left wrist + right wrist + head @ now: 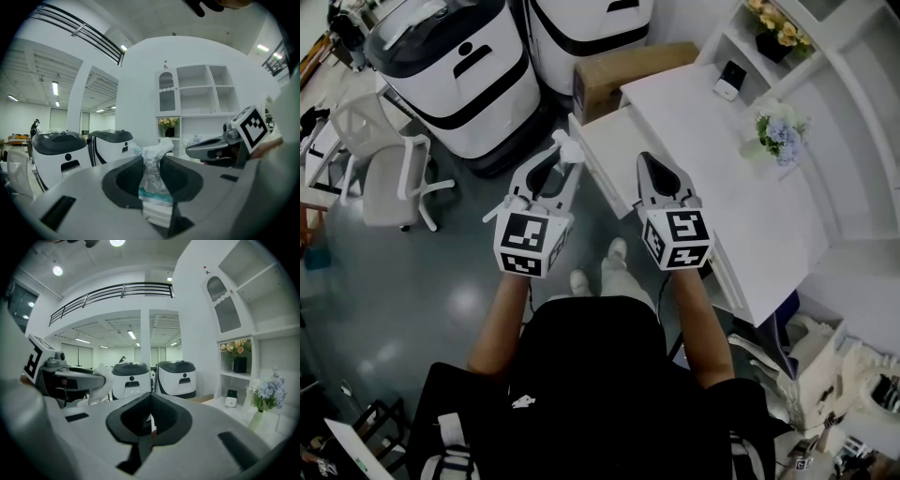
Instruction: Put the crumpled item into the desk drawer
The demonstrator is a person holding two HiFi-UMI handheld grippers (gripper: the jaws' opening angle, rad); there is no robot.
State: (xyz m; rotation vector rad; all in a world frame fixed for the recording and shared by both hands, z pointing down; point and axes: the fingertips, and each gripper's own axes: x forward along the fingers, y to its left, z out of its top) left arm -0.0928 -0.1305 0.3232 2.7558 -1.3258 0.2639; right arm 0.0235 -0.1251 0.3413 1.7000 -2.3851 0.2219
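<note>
free: floor [469,272] in middle | blocked: table [703,141] right, box [619,75] and big machines [455,84] ahead, chair [389,178] left

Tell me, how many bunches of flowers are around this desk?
2. A yellow bunch stands on the shelf; a pale blue bunch stands on the white desk. More may sit out of view.

lab hall, white desk [712,141], shelves [206,96], big white machines [455,80]
</note>
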